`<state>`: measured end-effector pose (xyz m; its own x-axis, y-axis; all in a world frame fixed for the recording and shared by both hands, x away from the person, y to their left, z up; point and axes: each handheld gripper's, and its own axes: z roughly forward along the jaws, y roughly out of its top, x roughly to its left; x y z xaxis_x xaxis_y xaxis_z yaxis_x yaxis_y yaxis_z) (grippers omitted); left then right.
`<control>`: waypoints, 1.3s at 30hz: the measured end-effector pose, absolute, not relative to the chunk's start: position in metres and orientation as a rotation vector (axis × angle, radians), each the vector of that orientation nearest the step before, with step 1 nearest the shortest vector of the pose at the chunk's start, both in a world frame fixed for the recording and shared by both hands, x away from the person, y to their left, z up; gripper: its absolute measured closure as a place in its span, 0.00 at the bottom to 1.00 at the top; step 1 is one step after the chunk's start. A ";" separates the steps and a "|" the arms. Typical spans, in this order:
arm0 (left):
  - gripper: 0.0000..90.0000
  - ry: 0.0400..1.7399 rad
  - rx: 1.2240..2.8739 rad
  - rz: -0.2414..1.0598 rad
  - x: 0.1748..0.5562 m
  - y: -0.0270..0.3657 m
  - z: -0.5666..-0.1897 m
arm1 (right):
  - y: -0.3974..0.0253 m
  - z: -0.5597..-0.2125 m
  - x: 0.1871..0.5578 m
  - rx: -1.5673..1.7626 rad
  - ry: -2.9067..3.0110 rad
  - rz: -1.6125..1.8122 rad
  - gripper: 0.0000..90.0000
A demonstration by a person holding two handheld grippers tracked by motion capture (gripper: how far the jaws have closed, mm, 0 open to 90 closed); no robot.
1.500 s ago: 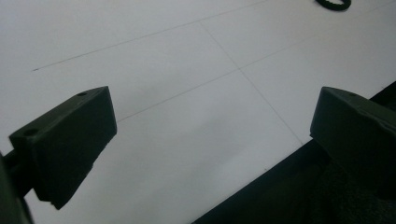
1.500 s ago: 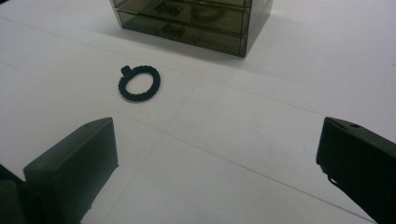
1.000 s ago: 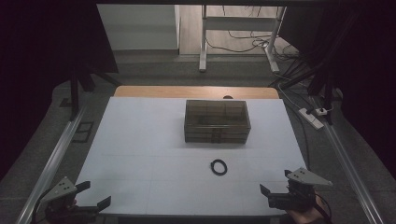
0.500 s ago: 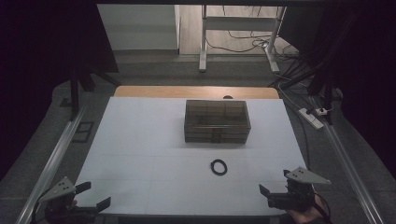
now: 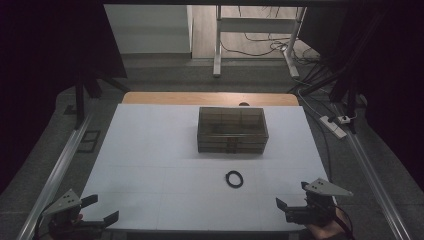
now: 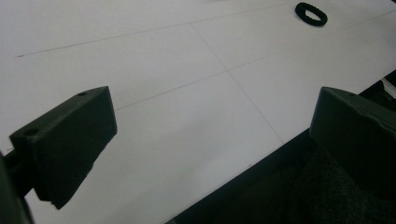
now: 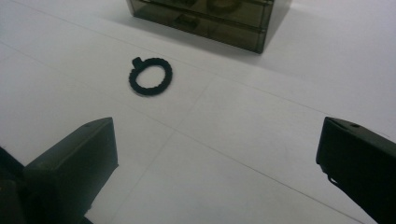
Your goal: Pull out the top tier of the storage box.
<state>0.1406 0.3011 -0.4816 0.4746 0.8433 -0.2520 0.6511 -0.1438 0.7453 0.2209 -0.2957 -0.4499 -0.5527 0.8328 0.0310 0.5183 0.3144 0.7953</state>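
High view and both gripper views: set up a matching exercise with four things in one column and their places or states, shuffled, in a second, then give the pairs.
Things:
1. black ring
2. drawer box
3. left gripper
4. right gripper

Places or states:
A. open, at the table's near left corner
B. dark and see-through, standing toward the far middle of the white table
C. open, at the table's near right edge
D. lying flat on the table between the box and the near edge

Pairs: 1-D, 2-B, 3-A, 4-C

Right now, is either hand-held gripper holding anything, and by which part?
Nothing is held. The left hand-held gripper and right hand-held gripper are open; the black ring lies untouched.
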 end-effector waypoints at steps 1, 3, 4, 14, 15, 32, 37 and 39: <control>0.00 1.253 1.873 0.285 0.141 0.301 -0.482 | -0.295 -0.450 0.221 1.197 2.206 1.126 0.00; 0.00 1.254 1.876 0.285 0.141 0.301 -0.482 | -0.293 -0.449 0.222 1.182 2.231 1.163 0.00; 0.00 1.254 1.877 0.284 0.141 0.301 -0.482 | -0.293 -0.449 0.222 1.182 2.231 1.163 0.00; 0.00 1.259 1.881 0.273 0.142 0.301 -0.482 | -0.288 -0.451 0.225 1.158 2.271 1.158 0.00; 0.00 1.258 1.881 0.274 0.142 0.301 -0.482 | -0.287 -0.451 0.225 1.150 2.276 1.151 0.00; 0.00 1.238 1.898 0.287 0.141 0.299 -0.481 | -0.266 -0.451 0.232 1.205 2.228 1.145 0.00; 0.00 1.233 1.907 0.291 0.142 0.298 -0.481 | -0.262 -0.455 0.235 1.207 2.224 1.170 0.00; 0.00 1.232 1.910 0.294 0.142 0.298 -0.481 | -0.261 -0.455 0.236 1.207 2.209 1.172 0.00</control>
<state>0.1415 0.2976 -0.4813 0.4930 0.8400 -0.2267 0.6475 -0.1802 0.7404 0.2359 -0.2608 -0.4547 -0.5689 0.8194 0.0709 0.5183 0.2903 0.8044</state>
